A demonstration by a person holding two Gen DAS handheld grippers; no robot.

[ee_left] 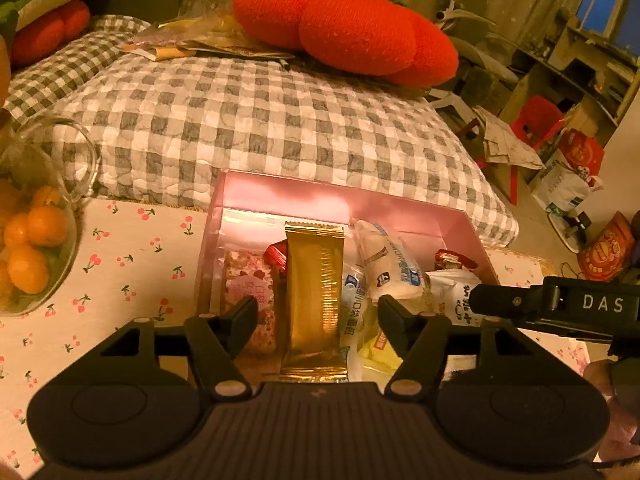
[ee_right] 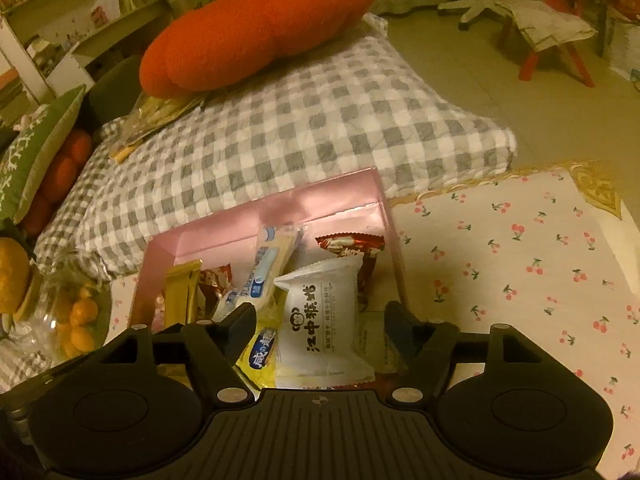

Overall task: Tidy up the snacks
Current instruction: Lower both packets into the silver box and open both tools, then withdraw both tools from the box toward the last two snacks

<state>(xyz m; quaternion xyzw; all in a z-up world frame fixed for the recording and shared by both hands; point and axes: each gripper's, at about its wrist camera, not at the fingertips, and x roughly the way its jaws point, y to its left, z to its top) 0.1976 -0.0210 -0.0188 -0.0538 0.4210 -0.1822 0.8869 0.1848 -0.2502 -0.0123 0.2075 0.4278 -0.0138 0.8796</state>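
Note:
A pink box [ee_left: 280,184] stands on the cherry-print tablecloth [ee_left: 140,256] with several wrapped snacks inside. In the left wrist view a gold packet [ee_left: 314,300] lies lengthwise in the box between the fingers of my left gripper [ee_left: 318,308], which is open with a gap on both sides. A finger [ee_left: 492,302] of the right gripper reaches in from the right. In the right wrist view my right gripper [ee_right: 320,312] is open over the pink box [ee_right: 280,200], and a white packet with black writing [ee_right: 320,320] lies between its fingers, untouched. Beside it lie a long white-blue packet [ee_right: 272,264] and a red-brown packet [ee_right: 352,246].
A glass bowl of small oranges [ee_left: 36,248] stands left of the box and shows in the right wrist view too [ee_right: 80,320]. Behind the box lies a grey checked cushion [ee_left: 260,120] with a red knitted pillow [ee_left: 344,24] on it. Bare tablecloth [ee_right: 520,260] spreads to the box's right.

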